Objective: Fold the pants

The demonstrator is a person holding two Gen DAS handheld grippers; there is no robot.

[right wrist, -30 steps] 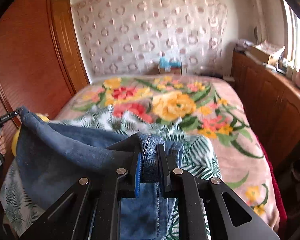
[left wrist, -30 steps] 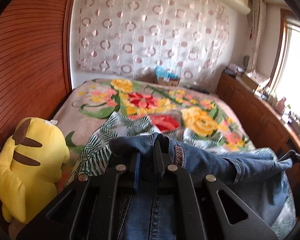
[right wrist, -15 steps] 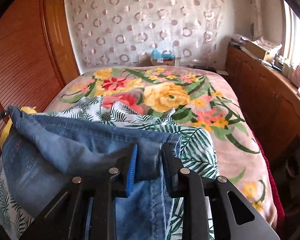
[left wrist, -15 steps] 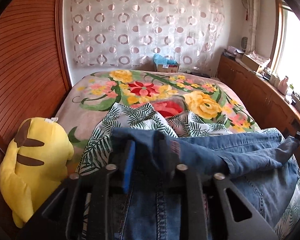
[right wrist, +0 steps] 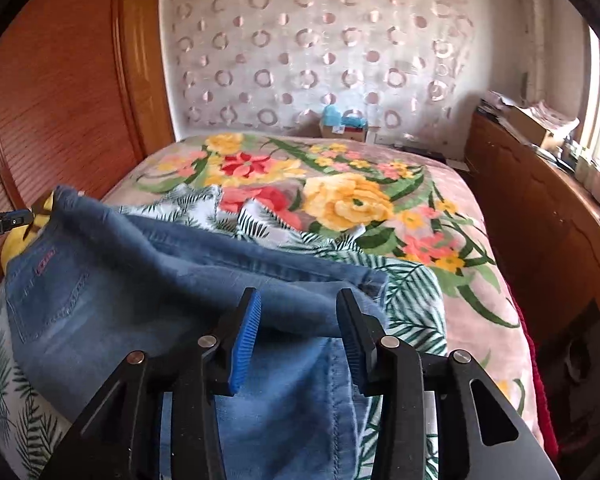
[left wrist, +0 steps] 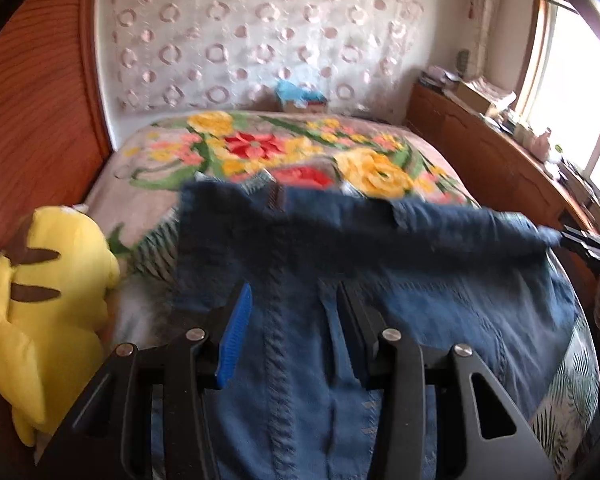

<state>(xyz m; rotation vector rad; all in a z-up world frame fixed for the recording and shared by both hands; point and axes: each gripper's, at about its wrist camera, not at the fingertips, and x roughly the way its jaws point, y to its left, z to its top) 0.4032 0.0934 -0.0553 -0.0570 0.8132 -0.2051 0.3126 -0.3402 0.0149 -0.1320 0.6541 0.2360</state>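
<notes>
Blue-padded and black, the left gripper [left wrist: 290, 312] sits spread wide over the jeans [left wrist: 340, 264], nothing pinched; the right gripper [right wrist: 298, 316] is spread too, denim lying loose between its fingers. Jeans lie across the leaf-print sheet [right wrist: 404, 292] on the floral blanket [right wrist: 340, 184]. At nine o'clock in the left view slumps a yellow plush toy [left wrist: 48, 280].

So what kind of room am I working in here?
Most likely a home bedroom: a bed under a floral blanket, a yellow plush toy beside it, a long wooden sideboard below the window, and blue denim jeans spread for folding.
</notes>
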